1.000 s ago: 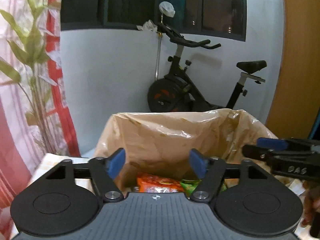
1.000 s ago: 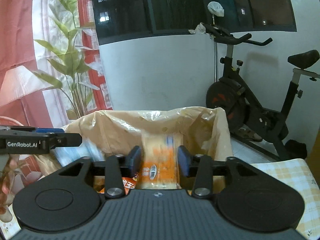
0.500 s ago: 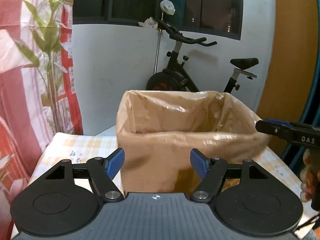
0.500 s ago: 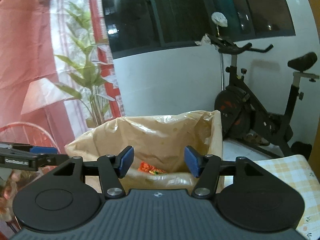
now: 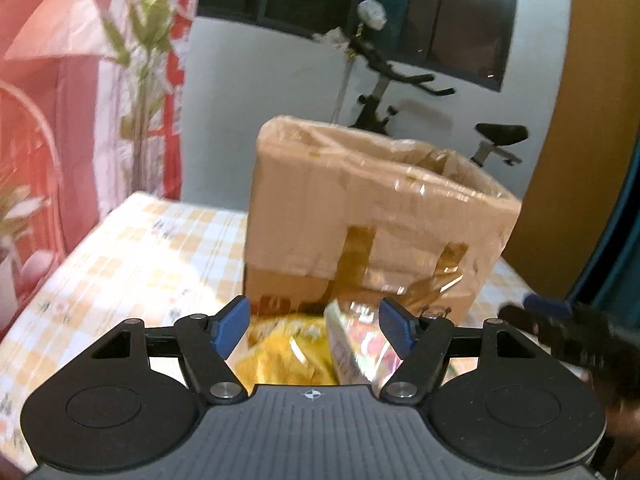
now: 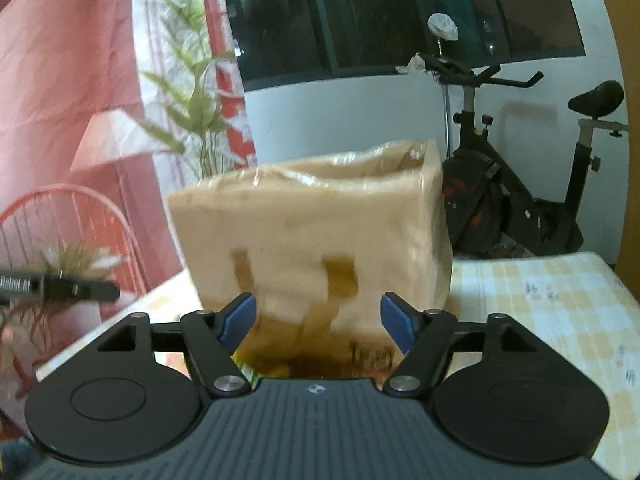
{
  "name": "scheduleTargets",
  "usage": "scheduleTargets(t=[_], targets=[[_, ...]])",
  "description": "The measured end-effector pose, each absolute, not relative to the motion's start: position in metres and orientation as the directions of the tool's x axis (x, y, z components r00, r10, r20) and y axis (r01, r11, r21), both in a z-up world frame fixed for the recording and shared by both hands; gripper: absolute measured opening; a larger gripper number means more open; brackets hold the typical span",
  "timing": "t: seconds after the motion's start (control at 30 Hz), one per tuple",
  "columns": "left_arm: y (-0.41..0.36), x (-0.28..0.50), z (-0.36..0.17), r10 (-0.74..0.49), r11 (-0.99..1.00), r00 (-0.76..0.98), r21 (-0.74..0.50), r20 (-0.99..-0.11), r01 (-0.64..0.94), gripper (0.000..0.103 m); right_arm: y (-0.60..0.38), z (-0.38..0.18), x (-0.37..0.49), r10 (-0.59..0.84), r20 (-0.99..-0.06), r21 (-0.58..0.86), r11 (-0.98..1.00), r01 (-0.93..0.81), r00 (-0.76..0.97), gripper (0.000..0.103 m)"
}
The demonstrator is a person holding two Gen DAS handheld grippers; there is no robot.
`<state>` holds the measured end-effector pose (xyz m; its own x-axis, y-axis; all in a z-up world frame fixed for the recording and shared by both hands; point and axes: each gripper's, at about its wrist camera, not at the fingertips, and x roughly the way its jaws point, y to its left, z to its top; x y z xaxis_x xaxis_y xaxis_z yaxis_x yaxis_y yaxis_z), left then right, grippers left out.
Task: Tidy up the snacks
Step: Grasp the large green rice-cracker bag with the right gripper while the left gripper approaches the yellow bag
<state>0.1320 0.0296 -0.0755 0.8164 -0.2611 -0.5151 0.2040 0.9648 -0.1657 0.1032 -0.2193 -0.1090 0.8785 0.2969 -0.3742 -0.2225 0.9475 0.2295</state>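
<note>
Both grippers have drawn back from the box [image 5: 376,216] and dropped lower — a second ago each camera looked down over the rim at packets inside, and now each sees the taped near wall from outside, the rim above the fingertips. The box stands on the checked tablecloth [image 5: 132,256], toward the far side of it, lined with clear plastic. The left gripper [image 5: 314,326] keeps its blue pads wide apart, much as before; nothing is pressed between them. Just beyond its fingers, on the cloth near the foot of the box, lie a yellow packet [image 5: 280,356] and a shiny foil packet [image 5: 360,352], both blurred. The right gripper [image 6: 318,320] was narrow around an orange packet over the box a second ago; its jaws have just been opening and now stand wide with nothing between them — that packet is no longer in view. In the left view the right gripper shows as a dark blur at the right edge.
</note>
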Motion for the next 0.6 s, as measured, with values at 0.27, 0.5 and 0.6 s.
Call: scheduleTargets(t=[0.27, 0.5, 0.6], targets=[[0.028, 0.104, -0.103, -0.205, 0.978, 0.806, -0.142, -0.556, 0.151, 0.072, -0.198, -0.151, 0.065, 0.340, -0.471, 0.192, 0.940, -0.282, 0.814, 0.089], [0.041, 0.107, -0.111, -0.193, 0.978, 0.798, -0.176, -0.571, 0.111, 0.072, -0.162, -0.160, 0.059, 0.356, -0.514, 0.011, 0.912, -0.410, 0.780, 0.100], [0.042, 0.108, -0.118, -0.203, 0.976, 0.784, -0.185, -0.587, 0.114, 0.072, -0.151, -0.165, 0.058, 0.357, -0.524, -0.042, 0.896, -0.442, 0.773, 0.103]])
